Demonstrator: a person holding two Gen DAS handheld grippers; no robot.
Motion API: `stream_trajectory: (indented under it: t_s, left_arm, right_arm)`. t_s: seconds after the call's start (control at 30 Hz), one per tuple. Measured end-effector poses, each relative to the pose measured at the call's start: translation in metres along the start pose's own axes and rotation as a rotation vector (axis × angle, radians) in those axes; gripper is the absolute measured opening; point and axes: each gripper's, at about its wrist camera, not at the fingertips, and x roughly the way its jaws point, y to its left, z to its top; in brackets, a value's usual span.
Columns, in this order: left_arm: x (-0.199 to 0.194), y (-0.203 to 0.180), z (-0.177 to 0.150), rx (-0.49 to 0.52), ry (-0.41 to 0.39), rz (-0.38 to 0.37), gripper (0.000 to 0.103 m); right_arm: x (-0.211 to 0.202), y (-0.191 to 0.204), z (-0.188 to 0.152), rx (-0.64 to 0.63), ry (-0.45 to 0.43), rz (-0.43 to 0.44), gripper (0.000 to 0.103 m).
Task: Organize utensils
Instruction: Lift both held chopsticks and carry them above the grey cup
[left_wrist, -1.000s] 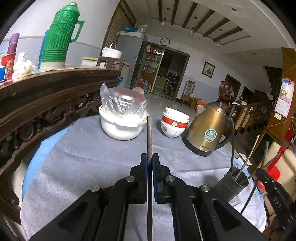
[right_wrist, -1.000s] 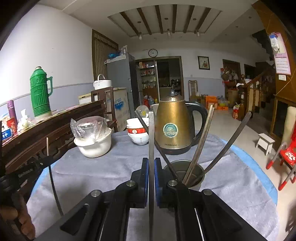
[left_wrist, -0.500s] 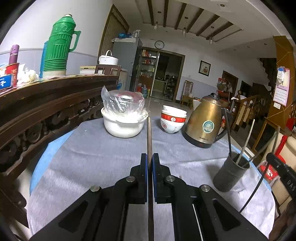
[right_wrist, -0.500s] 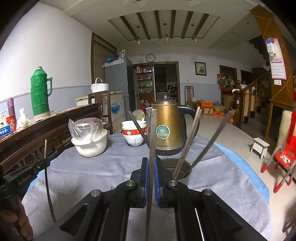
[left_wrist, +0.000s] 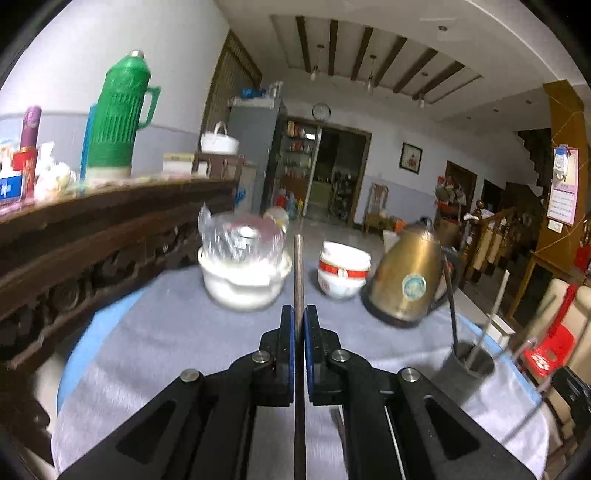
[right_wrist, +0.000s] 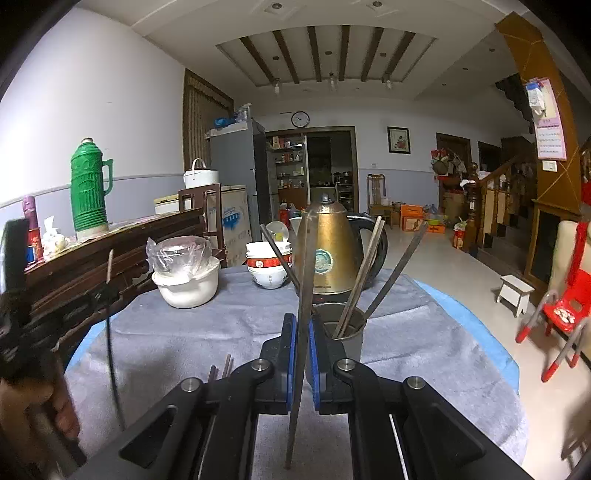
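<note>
The left gripper (left_wrist: 299, 317) clenched one chopstick (left_wrist: 298, 266), its long axis running straight ahead past the fingertips toward the white bowls (left_wrist: 343, 275). The right gripper (right_wrist: 302, 326) pinched another chopstick (right_wrist: 308, 266) between its blue pads, tilted slightly (tip toward the kettle (right_wrist: 332, 251)), just left of the dark cup (right_wrist: 345, 332) holding three more utensils.

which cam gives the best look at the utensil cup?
Right wrist view: the grey cup sits near centre, sharp, with its open mouth and the chopsticks leaning in it visible, though the tool hides part. Left wrist view shows the cup blurred, off at the right side.
</note>
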Motion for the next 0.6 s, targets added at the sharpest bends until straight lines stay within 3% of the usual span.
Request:
stream_trajectory:
  t_s: [0.13, 0.3, 0.6]
  left_arm:
    - [0.02, -0.008, -0.003, 0.018, -0.041, 0.044, 0.005]
    - [0.031, -0.002, -0.019, 0.0, -0.025, 0.087, 0.005]
    - [-0.005, 0.015, -0.031, -0.043, -0.045, 0.098, 0.005]
  right_arm:
    - [0.001, 0.0, -0.001, -0.001, 0.001, 0.001, 0.007]
    - [0.001, 0.0, -0.002, 0.002, -0.001, 0.004, 0.007]
    - [-0.004, 0.0, -0.003, -0.005, -0.003, 0.013, 0.007]
